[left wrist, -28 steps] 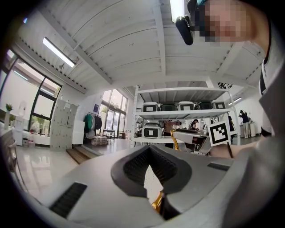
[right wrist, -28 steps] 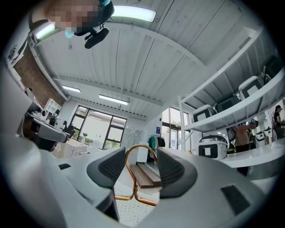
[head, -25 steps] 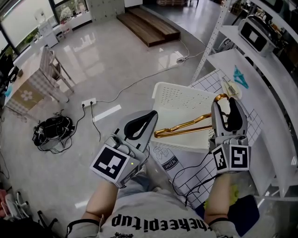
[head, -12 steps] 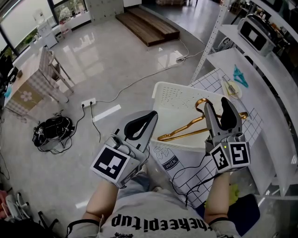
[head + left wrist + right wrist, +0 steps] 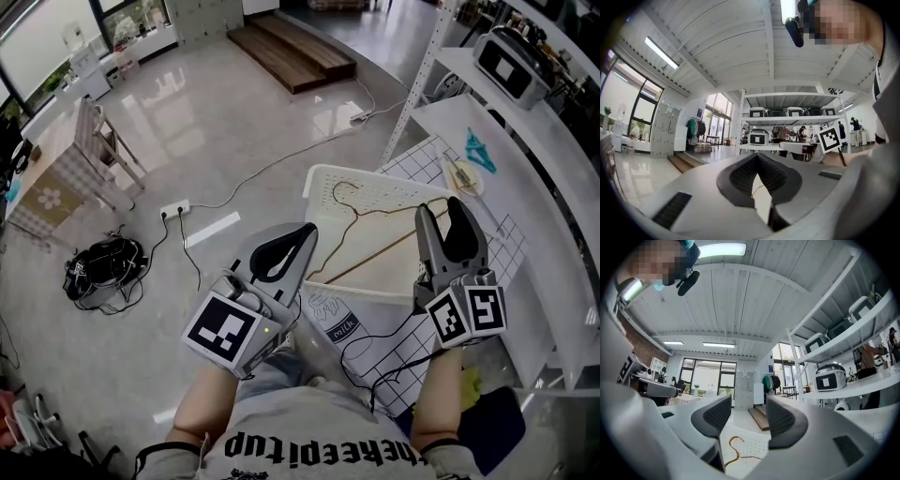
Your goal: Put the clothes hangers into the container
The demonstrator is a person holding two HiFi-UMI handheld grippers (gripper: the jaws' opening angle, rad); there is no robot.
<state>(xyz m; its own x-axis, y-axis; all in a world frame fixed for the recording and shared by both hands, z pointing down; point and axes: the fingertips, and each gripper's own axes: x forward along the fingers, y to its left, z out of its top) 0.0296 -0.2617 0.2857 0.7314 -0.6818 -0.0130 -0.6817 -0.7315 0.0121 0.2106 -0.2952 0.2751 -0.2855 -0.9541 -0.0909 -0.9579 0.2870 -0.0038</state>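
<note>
A gold clothes hanger (image 5: 373,255) lies loose inside the white perforated container (image 5: 370,202), its hook toward the far left corner. In the right gripper view the hanger (image 5: 733,449) shows below the jaws on the container floor (image 5: 752,445). My right gripper (image 5: 449,223) hovers over the container's right side, open, with nothing between its fingers (image 5: 749,417). My left gripper (image 5: 284,253) hangs left of the container over the floor, its jaws shut on nothing (image 5: 758,161). A teal hanger (image 5: 482,150) lies on the white shelf at the far right.
The container rests on a grid-patterned cloth (image 5: 417,333) by a white shelving rack (image 5: 525,169) that carries a rice cooker (image 5: 511,58). A pale item (image 5: 462,174) lies near the teal hanger. On the floor are cables (image 5: 272,169), a black bag (image 5: 101,265) and a chair (image 5: 105,141).
My right gripper opened and let go of the gold hanger's hook. The hanger dropped flat into the container. The left gripper stayed still.
</note>
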